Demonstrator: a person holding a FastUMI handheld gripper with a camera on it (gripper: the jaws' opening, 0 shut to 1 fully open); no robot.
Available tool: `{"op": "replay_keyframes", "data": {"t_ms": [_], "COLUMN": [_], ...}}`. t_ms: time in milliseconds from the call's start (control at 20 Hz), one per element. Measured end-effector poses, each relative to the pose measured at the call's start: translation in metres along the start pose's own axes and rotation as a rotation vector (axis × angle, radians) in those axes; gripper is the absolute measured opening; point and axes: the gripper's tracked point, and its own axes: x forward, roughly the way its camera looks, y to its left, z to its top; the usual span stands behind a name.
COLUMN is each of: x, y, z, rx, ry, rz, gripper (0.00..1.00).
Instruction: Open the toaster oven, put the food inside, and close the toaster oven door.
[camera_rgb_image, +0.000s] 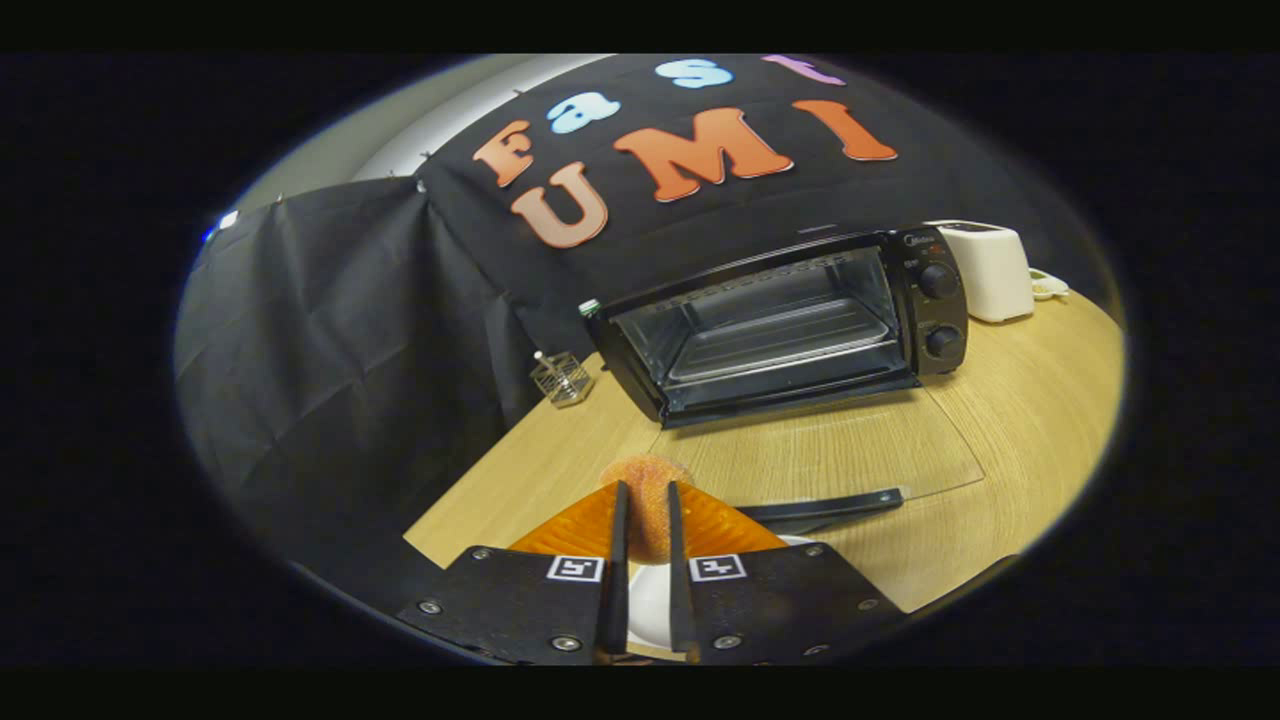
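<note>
My gripper (646, 487) is shut on a round, sugar-coated piece of food (645, 467), a doughnut-like bun whose top bulges past the fingertips. Beyond it stands the black toaster oven (935, 310) with its cavity open and a wire rack (780, 340) inside. Its glass door (840, 450) lies folded down flat toward me, the dark handle (830, 508) just ahead and right of my fingers. A white plate (648, 605) shows below, between the fingers.
A white toaster (990, 270) stands right of the oven, with a small dish (1048, 287) behind it. A small wire basket (562, 378) sits left of the oven near the cloth wall. The wooden table (1020, 420) has bare room on the right.
</note>
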Motion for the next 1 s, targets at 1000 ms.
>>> {"op": "replay_keyframes", "data": {"t_ms": [1000], "x": [0.126], "y": [-0.060], "z": [0.107], "rx": [0.488], "ry": [-0.182], "rz": [-0.039], "gripper": [0.17]}}
